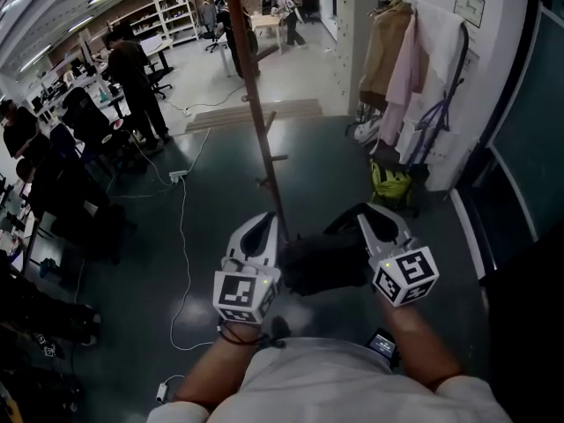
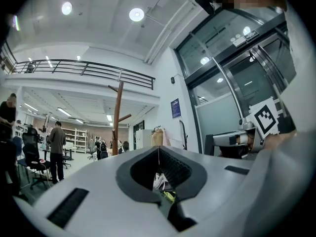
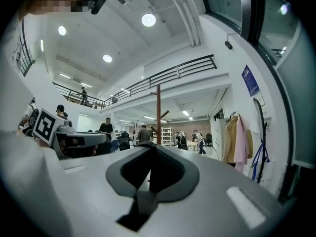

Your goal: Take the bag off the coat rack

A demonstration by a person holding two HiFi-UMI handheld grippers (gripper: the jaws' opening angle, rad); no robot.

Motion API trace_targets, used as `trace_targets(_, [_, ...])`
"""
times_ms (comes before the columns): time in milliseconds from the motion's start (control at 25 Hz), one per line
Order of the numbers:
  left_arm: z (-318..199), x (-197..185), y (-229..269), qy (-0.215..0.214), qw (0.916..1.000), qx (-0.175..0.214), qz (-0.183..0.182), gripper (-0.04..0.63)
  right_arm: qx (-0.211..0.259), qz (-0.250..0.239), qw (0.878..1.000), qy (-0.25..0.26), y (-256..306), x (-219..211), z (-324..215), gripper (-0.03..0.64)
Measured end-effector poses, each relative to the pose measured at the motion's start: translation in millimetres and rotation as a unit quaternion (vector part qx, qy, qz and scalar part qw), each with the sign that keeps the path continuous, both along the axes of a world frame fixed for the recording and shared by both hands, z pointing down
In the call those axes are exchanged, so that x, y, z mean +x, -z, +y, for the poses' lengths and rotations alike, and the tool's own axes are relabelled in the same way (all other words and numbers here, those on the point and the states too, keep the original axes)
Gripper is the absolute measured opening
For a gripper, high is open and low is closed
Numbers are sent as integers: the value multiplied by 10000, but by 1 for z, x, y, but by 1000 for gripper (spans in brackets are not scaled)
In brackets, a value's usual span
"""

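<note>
A brown wooden coat rack pole (image 1: 256, 104) with short pegs rises in front of me. A black bag (image 1: 324, 264) hangs low beside it, between my two grippers. In the head view my right gripper (image 1: 365, 213) is just right of the bag, where a black strap (image 1: 344, 223) leads up to it. The right gripper view shows that strap (image 3: 148, 181) running down between the jaws, which are shut on it. My left gripper (image 1: 270, 224) sits close against the pole, left of the bag. Its jaws (image 2: 158, 150) meet at the tips with nothing between them.
Coats (image 1: 401, 60) hang on the wall at right, with a yellow-green bag (image 1: 390, 183) and shoes on the floor below. A white cable and power strip (image 1: 179, 176) lie on the dark floor at left. People (image 1: 132, 73) stand by desks at far left.
</note>
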State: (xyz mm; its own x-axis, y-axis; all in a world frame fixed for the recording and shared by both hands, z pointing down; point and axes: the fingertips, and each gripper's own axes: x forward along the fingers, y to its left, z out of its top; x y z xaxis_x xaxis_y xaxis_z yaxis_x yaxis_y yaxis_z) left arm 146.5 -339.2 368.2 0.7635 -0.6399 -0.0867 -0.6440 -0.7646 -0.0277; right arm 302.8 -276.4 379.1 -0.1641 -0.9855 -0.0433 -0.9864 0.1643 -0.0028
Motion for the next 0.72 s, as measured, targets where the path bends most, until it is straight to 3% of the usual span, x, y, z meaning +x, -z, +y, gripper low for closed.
trace_targets(720, [3,-14,-3,95,9999,-22,69,8,14,40,9999,157,9,-19,-5,26])
